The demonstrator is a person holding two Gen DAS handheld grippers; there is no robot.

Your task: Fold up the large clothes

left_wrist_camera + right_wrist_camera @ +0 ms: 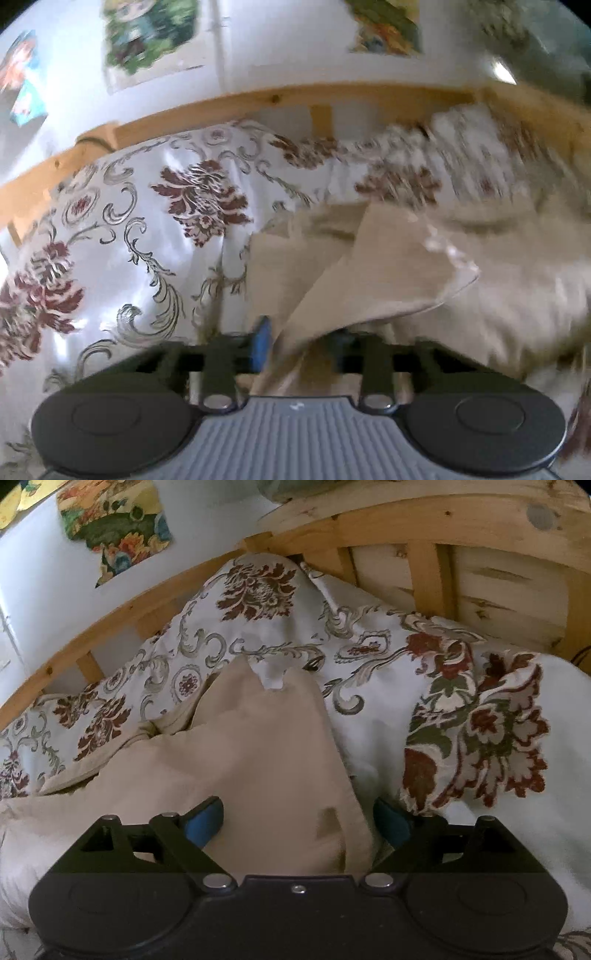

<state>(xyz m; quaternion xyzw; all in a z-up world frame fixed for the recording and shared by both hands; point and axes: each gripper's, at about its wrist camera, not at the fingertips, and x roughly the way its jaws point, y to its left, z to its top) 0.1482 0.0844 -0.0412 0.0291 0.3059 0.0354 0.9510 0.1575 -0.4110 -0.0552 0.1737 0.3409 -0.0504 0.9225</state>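
Beige cloth (258, 746) is what's being folded, lying rumpled on the bed among a flowered cover (369, 646), close to the wooden frame (406, 524) at the bed's far edge. In the left wrist view the left gripper (299, 343) is pinched narrow on a fold of that cloth, which rises in a taut flap from between the blue pads (262, 332). The right gripper (295, 823) is spread wide, with a hemmed edge of the cloth lying between its fingers; whether the pads press on it can't be made out, though it looks loose.

For a decent fold, the right side should probably be closed on that hem first, so both corners are carried together. The cloth is best kept lightly stretched between the two grips and lifted clear of the cover, otherwise some cover could be dragged along. Edges should be matched before anything is let go.
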